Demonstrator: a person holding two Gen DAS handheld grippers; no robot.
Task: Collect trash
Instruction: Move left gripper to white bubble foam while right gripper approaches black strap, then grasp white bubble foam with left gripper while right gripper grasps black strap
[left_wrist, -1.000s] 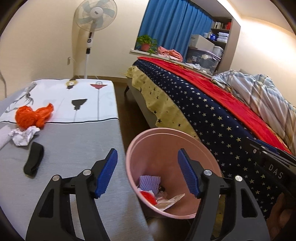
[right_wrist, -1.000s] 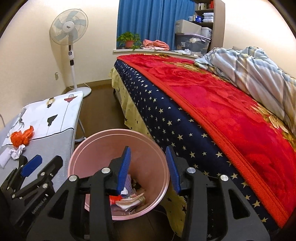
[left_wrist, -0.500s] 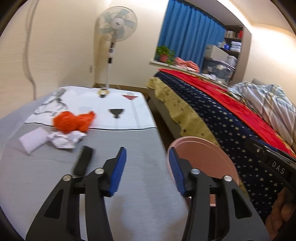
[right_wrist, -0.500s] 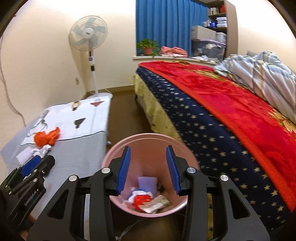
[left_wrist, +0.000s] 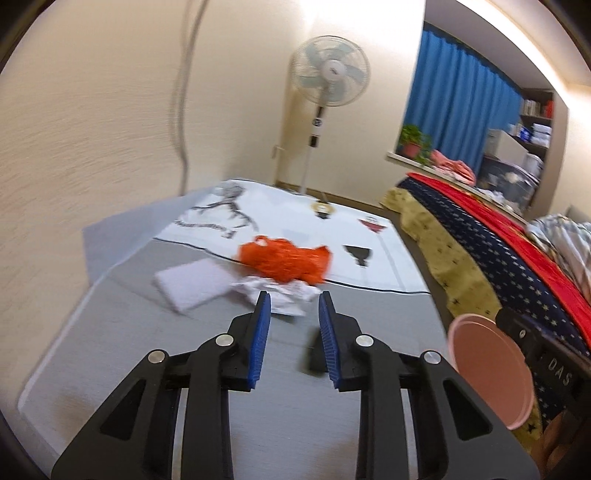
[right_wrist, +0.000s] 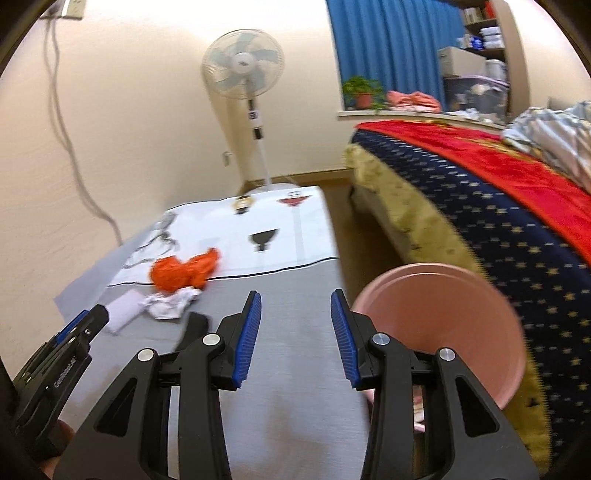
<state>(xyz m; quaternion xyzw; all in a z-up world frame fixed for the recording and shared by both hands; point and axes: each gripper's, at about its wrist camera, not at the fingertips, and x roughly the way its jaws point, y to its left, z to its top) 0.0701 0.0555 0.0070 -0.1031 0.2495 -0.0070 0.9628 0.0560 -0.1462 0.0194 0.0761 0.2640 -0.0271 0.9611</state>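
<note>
On the grey table (left_wrist: 147, 350) lie an orange plastic bag (left_wrist: 284, 260), a crumpled white paper (left_wrist: 284, 293), a flat white pad (left_wrist: 192, 286) and a black item (left_wrist: 316, 356) partly behind my right finger. My left gripper (left_wrist: 294, 306) is open and empty, just short of the crumpled paper. My right gripper (right_wrist: 295, 306) is open and empty above the table, beside the pink bin (right_wrist: 439, 317). The same bag (right_wrist: 184, 273), paper (right_wrist: 170, 304) and black item (right_wrist: 192, 330) show in the right wrist view.
The pink bin (left_wrist: 487, 369) stands off the table's right edge, against a bed with a starred navy and red cover (right_wrist: 498, 221). A standing fan (left_wrist: 328, 74) is beyond the table's far end. A cable (left_wrist: 183, 110) hangs on the left wall.
Both grippers have swung left from over the pink bin to the table. The left gripper has narrowed and moved close to the crumpled paper. The right gripper has opened wider.
</note>
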